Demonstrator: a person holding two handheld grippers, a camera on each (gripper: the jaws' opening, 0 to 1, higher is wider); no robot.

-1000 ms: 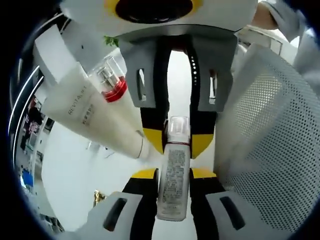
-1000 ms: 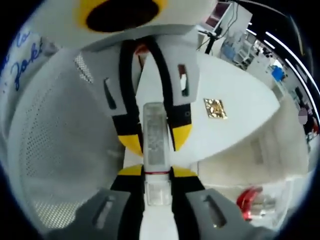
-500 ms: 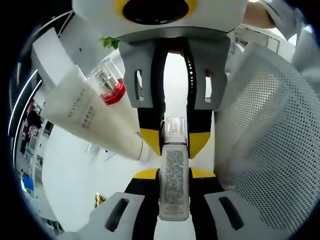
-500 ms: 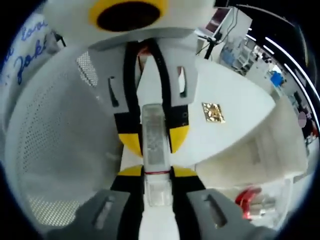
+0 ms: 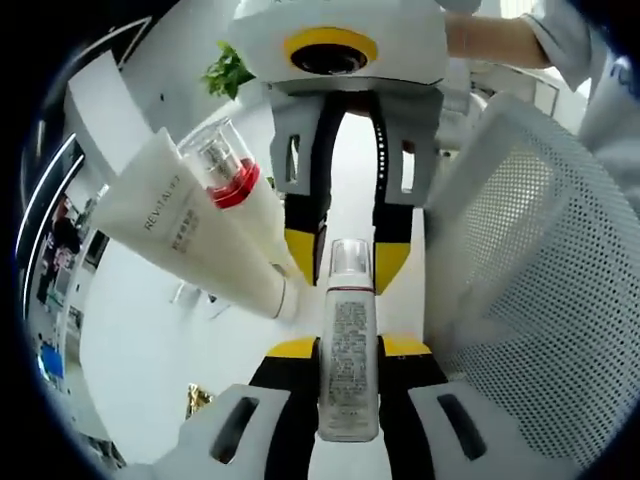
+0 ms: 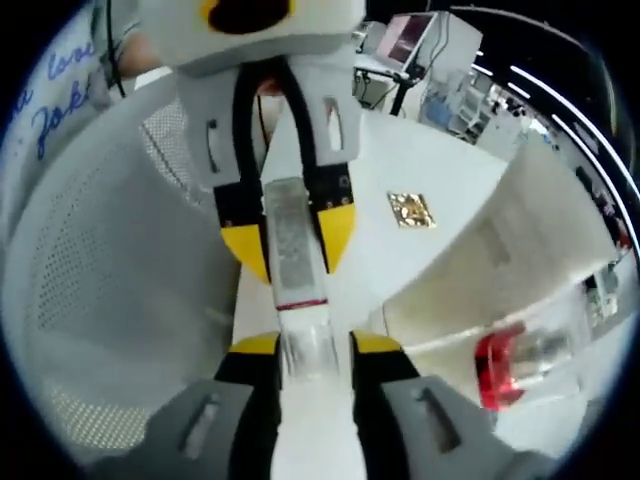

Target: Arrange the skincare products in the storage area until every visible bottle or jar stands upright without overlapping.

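A slim bottle (image 5: 348, 370) with a printed label and a clear cap is held in the air between both grippers. My left gripper (image 5: 348, 347) is shut on its labelled body. Facing it, my right gripper (image 5: 348, 256) has its yellow tips on either side of the cap. In the right gripper view the right gripper (image 6: 305, 345) is shut on the clear cap, and the bottle (image 6: 292, 245) runs forward into the left gripper (image 6: 290, 235). A white tube (image 5: 190, 235) and a red-collared bottle (image 5: 225, 165) lie to the left, side by side.
A white perforated basket (image 5: 530, 260) stands close on the right of the left gripper view, and the basket (image 6: 90, 270) takes up the left of the right gripper view. A small gold square (image 6: 410, 210) lies on the white table (image 6: 450, 200). A person's sleeve (image 5: 500, 35) is behind.
The two grippers have drawn apart along the bottle. The right gripper now sits on the cap's end instead of farther along. Both views have tilted slightly.
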